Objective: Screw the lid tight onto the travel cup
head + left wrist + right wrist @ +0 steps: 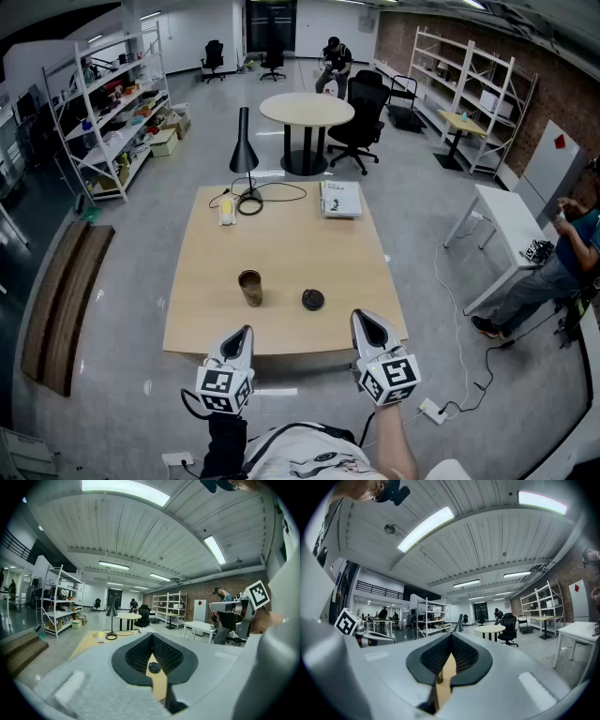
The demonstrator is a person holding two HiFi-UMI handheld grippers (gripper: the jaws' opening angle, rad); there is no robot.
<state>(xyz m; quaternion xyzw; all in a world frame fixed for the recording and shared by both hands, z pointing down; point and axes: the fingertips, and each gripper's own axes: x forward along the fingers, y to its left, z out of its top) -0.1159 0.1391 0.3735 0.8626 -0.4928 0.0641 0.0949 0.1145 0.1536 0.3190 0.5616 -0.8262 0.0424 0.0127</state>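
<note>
The brown metal travel cup [250, 288] stands upright and uncapped on the wooden table [281, 253], near its front edge. Its black round lid [313, 300] lies flat to the right of it, a short gap apart. My left gripper [246, 332] hovers at the table's front edge, short of the cup, shut and empty. My right gripper [361, 319] hovers at the same edge, right of the lid, also shut and empty. The left gripper view shows the lid [154, 667] beyond the closed jaws [152, 635]. The right gripper view shows the cup [439, 678] beyond its closed jaws [451, 637].
At the table's far end stand a black lamp [243, 142] with its cable, a small yellow object [226, 211] and a book [340, 199]. A wooden bench [61, 300] lies left, a white table [511, 220] and a seated person [562, 262] right. A round table [307, 110] and office chairs stand beyond.
</note>
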